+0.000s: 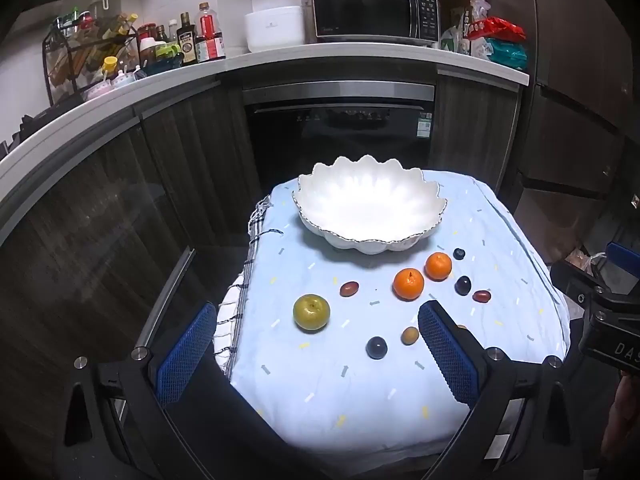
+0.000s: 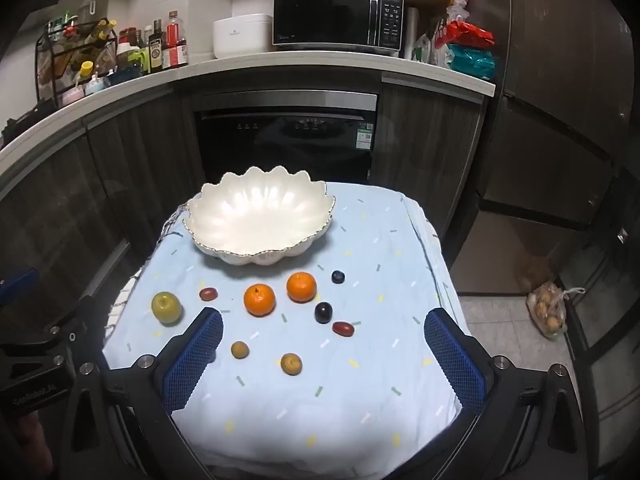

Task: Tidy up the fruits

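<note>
A white scalloped bowl [image 1: 370,204] [image 2: 260,218] stands with nothing in it at the far end of a small table under a light blue cloth [image 1: 360,384] [image 2: 320,412]. In front of it lie a green apple [image 1: 311,313] [image 2: 166,308], two oranges [image 1: 408,284] [image 2: 259,300], dark plums [image 1: 376,347] [image 2: 323,312], red dates [image 1: 349,289] [image 2: 343,329] and small yellow-brown fruits [image 1: 410,335] [image 2: 291,363]. My left gripper [image 1: 316,356] hovers open over the near left part, holding nothing. My right gripper [image 2: 324,358] hovers open over the near right part, holding nothing.
Behind the table runs a dark cabinet front with a built-in dishwasher [image 2: 286,140]. The white counter carries a microwave [image 2: 338,18], a rice cooker [image 2: 242,36] and a rack of bottles [image 2: 76,60]. A bag of produce [image 2: 550,314] lies on the floor at the right.
</note>
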Available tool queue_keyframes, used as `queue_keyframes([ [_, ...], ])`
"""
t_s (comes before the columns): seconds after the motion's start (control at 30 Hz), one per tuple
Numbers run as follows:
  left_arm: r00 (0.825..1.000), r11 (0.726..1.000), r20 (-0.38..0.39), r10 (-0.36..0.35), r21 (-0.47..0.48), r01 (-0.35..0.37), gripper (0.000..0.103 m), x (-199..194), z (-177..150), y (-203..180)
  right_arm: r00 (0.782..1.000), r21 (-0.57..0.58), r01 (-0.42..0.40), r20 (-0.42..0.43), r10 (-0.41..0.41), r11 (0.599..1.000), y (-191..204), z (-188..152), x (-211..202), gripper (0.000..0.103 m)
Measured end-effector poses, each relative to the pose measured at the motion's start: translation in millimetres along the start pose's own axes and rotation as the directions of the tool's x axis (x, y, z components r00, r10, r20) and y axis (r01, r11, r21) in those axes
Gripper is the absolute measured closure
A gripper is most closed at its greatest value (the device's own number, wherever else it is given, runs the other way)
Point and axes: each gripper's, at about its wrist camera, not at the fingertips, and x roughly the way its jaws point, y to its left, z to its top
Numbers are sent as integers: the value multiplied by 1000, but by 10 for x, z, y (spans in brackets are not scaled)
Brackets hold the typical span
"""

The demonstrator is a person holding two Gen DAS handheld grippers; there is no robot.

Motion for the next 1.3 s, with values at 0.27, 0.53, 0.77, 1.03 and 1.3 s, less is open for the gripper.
queue_keyframes([
  [0.27, 1000, 999, 11, -23, -32, 24, 0, -78, -22, 42, 1000, 10, -17, 1, 17, 1000, -2, -4, -35, 1],
  [0.53, 1000, 999, 9, -23, -28, 24, 0, -55, -52, 48, 1000, 4, -10, 10, 10, 1000, 26, -19, -43, 1],
  [0.77, 1000, 999, 17, -24, -29, 25, 0, -62, -59, 64, 1000, 9, -12, 13, 12, 1000, 18, -29, -63, 1],
  [1.03, 1000, 999, 17, -24, -28, 25, 0, -64, -56, 67, 1000, 11, -14, 12, 14, 1000, 15, -30, -69, 1],
  [1.3, 1000, 999, 16, -25, -27, 25, 0, -72, -60, 69, 1000, 18, -15, 8, 15, 1000, 22, -43, -79, 1],
])
